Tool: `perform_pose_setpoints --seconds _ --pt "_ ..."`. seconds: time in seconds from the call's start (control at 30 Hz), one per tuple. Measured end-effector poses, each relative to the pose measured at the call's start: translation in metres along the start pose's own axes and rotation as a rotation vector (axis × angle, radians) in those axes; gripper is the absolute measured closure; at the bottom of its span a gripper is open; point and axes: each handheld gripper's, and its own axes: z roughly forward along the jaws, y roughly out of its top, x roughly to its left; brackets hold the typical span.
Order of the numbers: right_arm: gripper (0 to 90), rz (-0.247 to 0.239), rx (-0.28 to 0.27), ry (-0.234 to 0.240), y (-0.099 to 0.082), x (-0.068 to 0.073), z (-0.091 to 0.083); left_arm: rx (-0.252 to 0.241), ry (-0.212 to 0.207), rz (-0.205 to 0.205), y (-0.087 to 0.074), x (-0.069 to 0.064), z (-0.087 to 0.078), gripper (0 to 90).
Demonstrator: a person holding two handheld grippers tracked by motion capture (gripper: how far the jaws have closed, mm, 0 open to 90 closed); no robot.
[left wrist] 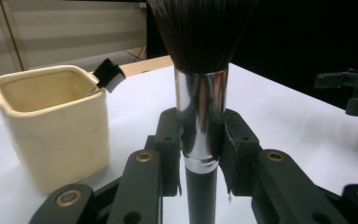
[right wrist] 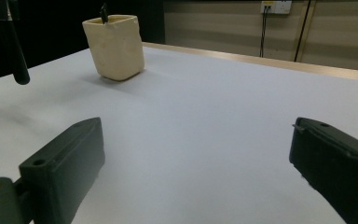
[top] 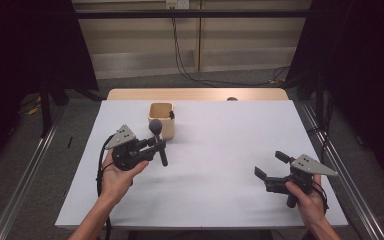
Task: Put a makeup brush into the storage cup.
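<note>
— Where are you now?
— Your left gripper (top: 156,145) clamps the makeup brush (left wrist: 200,93) upright, just near of the cream cup (top: 162,120); right gripper (top: 270,167) fingers gape, empty.
— Next?
— Lower it, handle first, into the cup.

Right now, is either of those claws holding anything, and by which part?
The left gripper clamps a makeup brush by its shiny metal collar. The right gripper holds nothing.
</note>
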Motion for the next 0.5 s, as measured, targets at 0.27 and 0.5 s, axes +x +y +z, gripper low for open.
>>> perform_pose_setpoints --seconds 0.27,0.5 --pt "1.8 0.026 -0.013 -0.026 -0.004 -0.007 -0.007 -0.017 0.026 -0.015 0.000 0.010 -0.011 71.2" --pt "0.5 0.021 -0.006 -0.036 -0.007 -0.007 -0.007 -0.021 0.041 -0.017 0.005 0.018 -0.017 71.2"
